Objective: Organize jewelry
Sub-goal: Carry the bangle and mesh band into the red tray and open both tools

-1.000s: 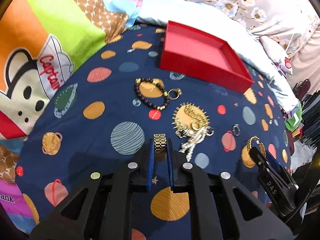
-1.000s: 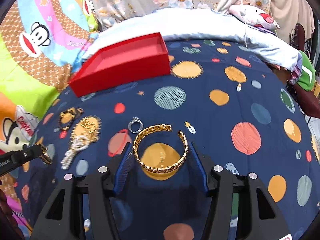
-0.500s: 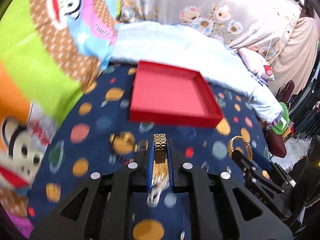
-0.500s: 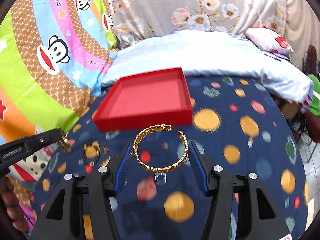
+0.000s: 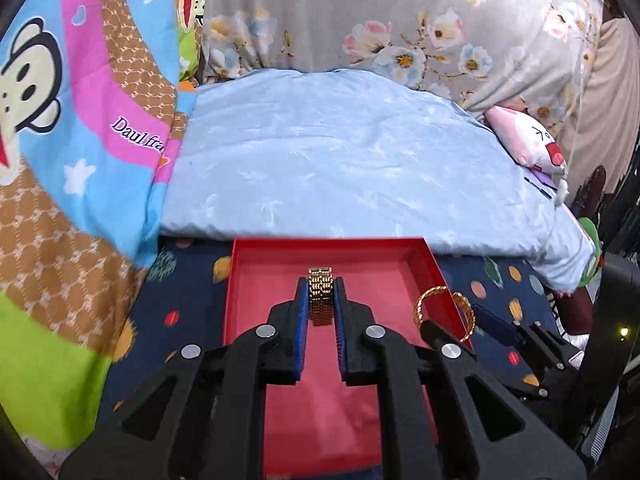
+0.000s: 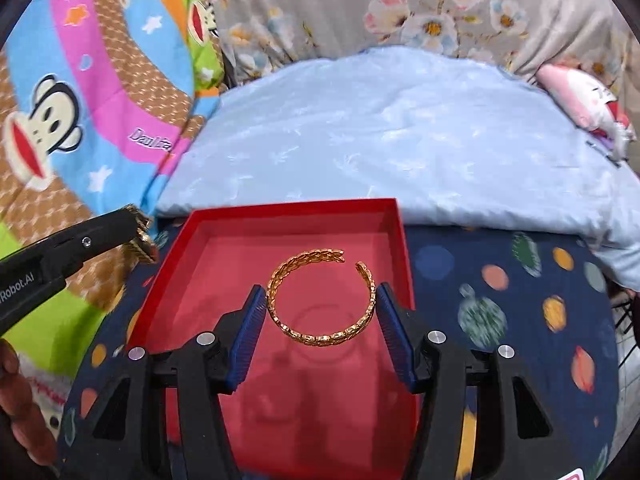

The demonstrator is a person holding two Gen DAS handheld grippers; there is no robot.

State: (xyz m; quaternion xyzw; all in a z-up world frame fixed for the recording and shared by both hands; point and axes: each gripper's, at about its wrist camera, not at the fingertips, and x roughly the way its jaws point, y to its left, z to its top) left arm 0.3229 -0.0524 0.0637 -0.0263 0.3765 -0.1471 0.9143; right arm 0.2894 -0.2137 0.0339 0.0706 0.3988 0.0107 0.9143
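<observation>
My left gripper [image 5: 321, 284] is shut on a gold link band [image 5: 320, 295] and holds it above the floor of the red tray [image 5: 288, 246]. My right gripper [image 6: 321, 294] is shut on an open gold leaf-pattern bangle [image 6: 320, 298], held flat above the same red tray [image 6: 296, 206]. In the left wrist view the bangle [image 5: 443, 312] and the right gripper [image 5: 456, 316] show at the tray's right rim. In the right wrist view the left gripper [image 6: 138, 234] with the gold band [image 6: 140, 240] shows at the tray's left edge. No jewelry lies in the tray.
The tray sits on a navy planet-print sheet [image 6: 500, 320]. A light blue folded blanket [image 5: 340, 160] lies right behind the tray. A bright cartoon monkey quilt [image 5: 80, 120] rises at the left. A floral curtain [image 6: 400, 8] hangs at the back.
Both grippers rose from the sheet with their pieces and moved forward to the red tray. The other jewelry on the sheet has dropped out of view.
</observation>
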